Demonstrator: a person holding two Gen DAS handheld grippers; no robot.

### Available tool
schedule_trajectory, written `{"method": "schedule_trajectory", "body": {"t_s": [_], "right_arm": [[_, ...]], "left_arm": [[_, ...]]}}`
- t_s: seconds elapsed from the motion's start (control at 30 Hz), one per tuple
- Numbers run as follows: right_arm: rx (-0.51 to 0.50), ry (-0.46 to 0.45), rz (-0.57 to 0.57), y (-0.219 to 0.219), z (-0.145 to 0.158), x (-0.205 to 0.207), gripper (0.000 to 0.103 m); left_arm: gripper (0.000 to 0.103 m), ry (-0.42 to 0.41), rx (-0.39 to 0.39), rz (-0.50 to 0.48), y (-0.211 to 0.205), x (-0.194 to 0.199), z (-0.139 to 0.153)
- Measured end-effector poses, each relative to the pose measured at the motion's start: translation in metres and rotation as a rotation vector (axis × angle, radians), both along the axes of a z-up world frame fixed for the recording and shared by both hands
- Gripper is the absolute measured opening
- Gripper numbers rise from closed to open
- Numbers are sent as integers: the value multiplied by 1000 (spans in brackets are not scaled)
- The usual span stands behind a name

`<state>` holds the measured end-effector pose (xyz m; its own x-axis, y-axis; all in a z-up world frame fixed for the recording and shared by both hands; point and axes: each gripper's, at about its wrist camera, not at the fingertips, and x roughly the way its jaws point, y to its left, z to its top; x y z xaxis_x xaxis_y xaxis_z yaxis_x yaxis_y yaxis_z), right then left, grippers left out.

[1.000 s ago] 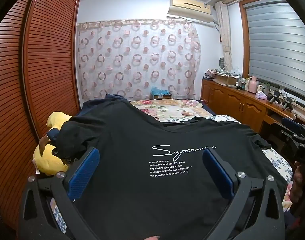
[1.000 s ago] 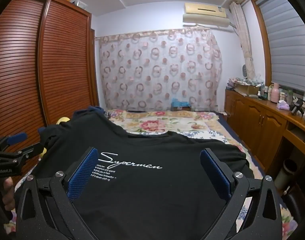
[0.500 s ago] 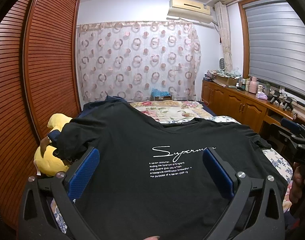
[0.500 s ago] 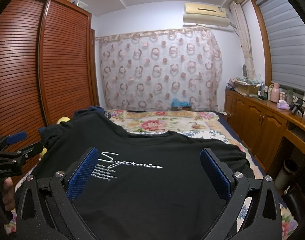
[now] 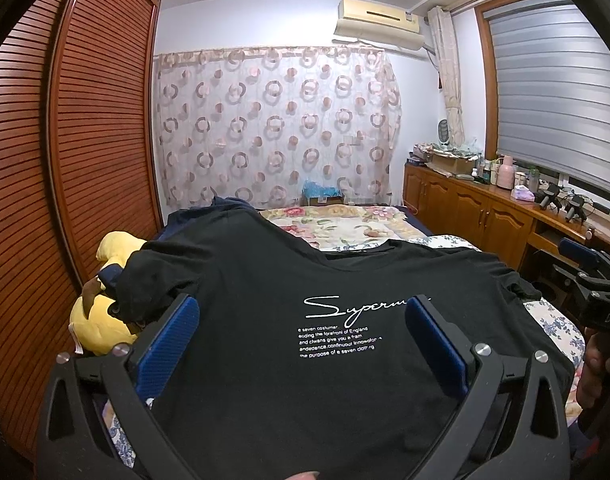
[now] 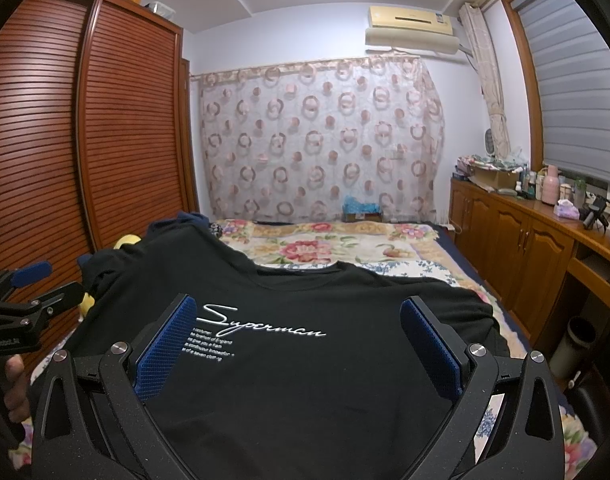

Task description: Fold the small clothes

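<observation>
A black T-shirt (image 5: 265,280) with white "Superman" lettering lies spread face up on the bed, collar toward the far end; the right wrist view shows the same T-shirt (image 6: 305,360). My left gripper (image 5: 303,316) hovers open above its lower half, blue pads wide apart with nothing between them. My right gripper (image 6: 297,316) is open too, over the shirt's chest print. The left sleeve is bunched over a plush toy. Each gripper shows at the edge of the other's view, held by a hand.
A yellow plush toy (image 5: 105,320) sits at the bed's left edge beside the slatted wardrobe (image 5: 65,160). A floral bedspread (image 6: 325,248) covers the far bed. Wooden cabinets (image 6: 525,248) with clutter line the right wall; a bin (image 6: 573,344) stands below.
</observation>
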<state>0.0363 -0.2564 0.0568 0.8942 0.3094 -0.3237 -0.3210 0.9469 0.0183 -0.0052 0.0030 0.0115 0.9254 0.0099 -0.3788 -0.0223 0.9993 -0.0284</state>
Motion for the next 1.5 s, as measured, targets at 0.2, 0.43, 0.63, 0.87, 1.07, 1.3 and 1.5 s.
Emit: {"method": "schedule_trajectory", "body": {"t_s": [0.2, 0.43, 0.63, 0.87, 1.07, 1.3, 1.5], "right_arm": [[1, 0, 1, 0, 0, 0, 103], [1, 0, 0, 0, 0, 0, 103], [1, -1, 0, 0, 0, -1, 103], [2, -1, 0, 0, 1, -1, 103], [2, -2, 1, 0, 1, -1, 103], [2, -2, 1, -1, 1, -1, 103], [3, -1, 2, -1, 2, -1, 103]], "left_arm": [[103, -2, 1, 0, -2, -2, 6], [103, -3, 3, 1, -5, -5, 17], [103, -8, 3, 1, -5, -5, 12], [103, -8, 5, 1, -5, -6, 14], [103, -8, 3, 0, -5, -6, 14], [103, -10, 5, 0, -6, -6, 14], [103, -10, 6, 0, -6, -6, 12]]}}
